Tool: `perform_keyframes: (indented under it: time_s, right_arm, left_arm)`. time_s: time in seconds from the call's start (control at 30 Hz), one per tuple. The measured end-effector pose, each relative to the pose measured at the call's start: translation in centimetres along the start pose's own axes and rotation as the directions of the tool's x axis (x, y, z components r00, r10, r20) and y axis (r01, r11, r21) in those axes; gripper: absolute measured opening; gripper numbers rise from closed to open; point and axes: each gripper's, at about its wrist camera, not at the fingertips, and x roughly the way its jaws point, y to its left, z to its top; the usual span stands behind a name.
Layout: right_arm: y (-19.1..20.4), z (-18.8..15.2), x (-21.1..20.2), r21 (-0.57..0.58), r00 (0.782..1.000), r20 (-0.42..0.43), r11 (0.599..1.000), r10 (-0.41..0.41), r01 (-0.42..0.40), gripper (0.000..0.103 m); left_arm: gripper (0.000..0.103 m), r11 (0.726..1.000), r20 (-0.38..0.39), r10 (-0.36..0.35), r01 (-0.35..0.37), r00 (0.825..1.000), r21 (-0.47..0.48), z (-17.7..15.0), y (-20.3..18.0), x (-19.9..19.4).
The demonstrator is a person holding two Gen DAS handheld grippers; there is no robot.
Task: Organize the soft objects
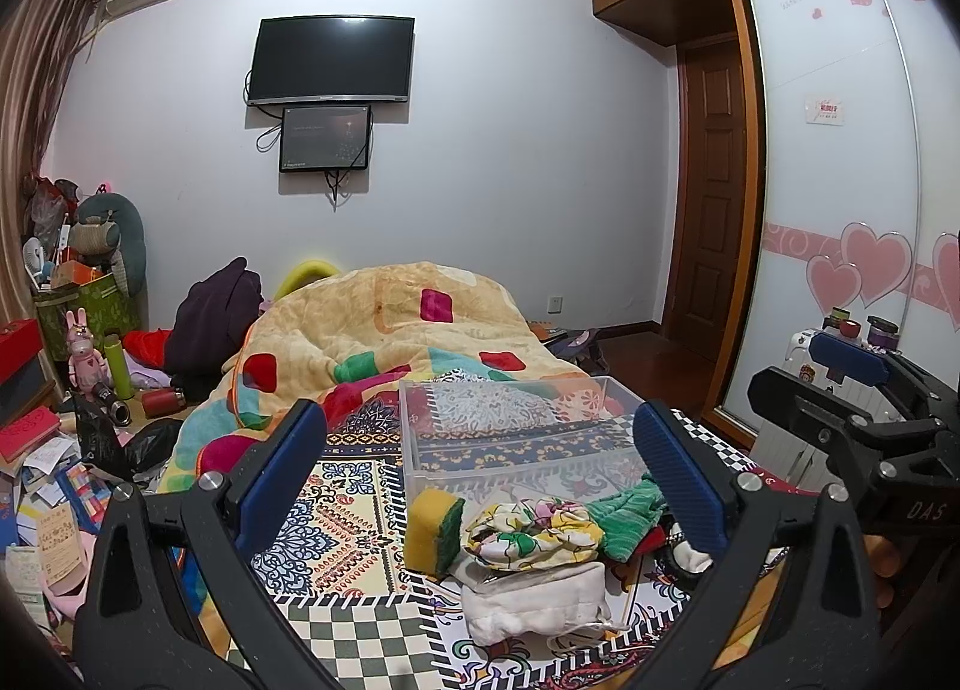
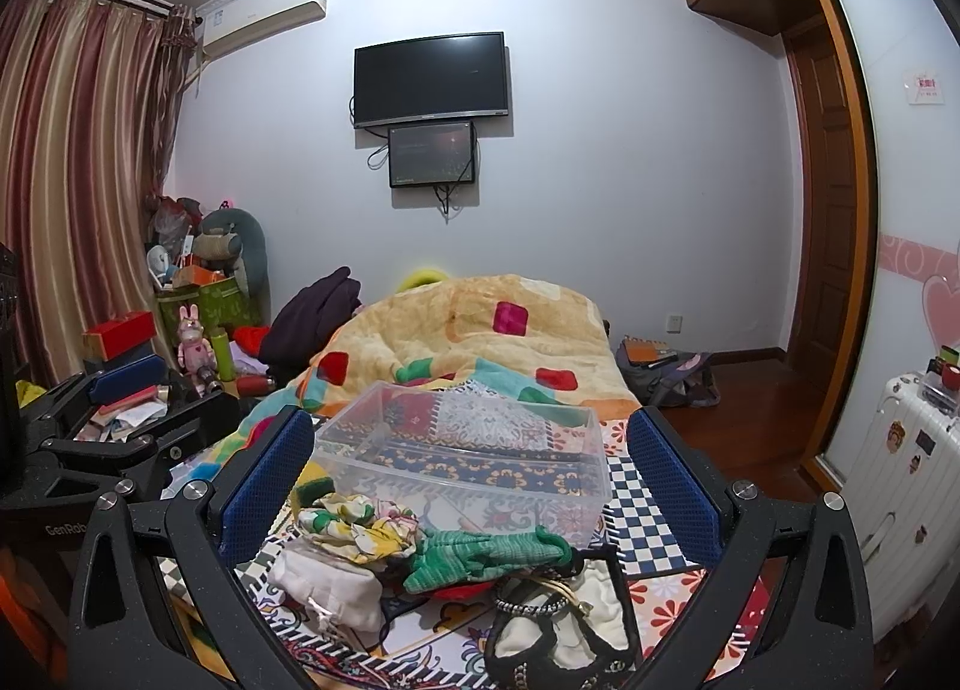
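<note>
A clear plastic box (image 1: pixel 510 432) (image 2: pixel 468 450) stands empty on the patterned bed cover. In front of it lies a pile of soft things: a yellow-green sponge (image 1: pixel 433 531) (image 2: pixel 312 489), a floral cloth (image 1: pixel 531 528) (image 2: pixel 360 528), a green knitted cloth (image 1: pixel 627 516) (image 2: pixel 480 555), a white padded pouch (image 1: pixel 534 600) (image 2: pixel 327 582) and a black-trimmed white slipper (image 2: pixel 558 630). My left gripper (image 1: pixel 480 474) is open and empty above the pile. My right gripper (image 2: pixel 462 480) is open and empty, also above the pile.
A bunched orange quilt (image 1: pixel 390 330) (image 2: pixel 474 330) lies behind the box. Clutter covers the floor at left (image 1: pixel 60 450). A white suitcase (image 2: pixel 906 480) stands at right by the wardrobe. The other gripper shows at each view's side (image 1: pixel 858 390) (image 2: pixel 120 420).
</note>
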Motion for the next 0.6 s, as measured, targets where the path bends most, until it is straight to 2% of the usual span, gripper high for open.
perform_keyframes:
  time_s: [0.6]
  right_arm:
    - [-0.14, -0.06, -0.13, 0.011, 1.0, -0.004, 1.0, 0.013, -0.013, 0.103]
  left_arm:
    - [0.103, 1.0, -0.003, -0.007, 0.007, 1.0, 0.002, -0.03, -0.3, 0.11]
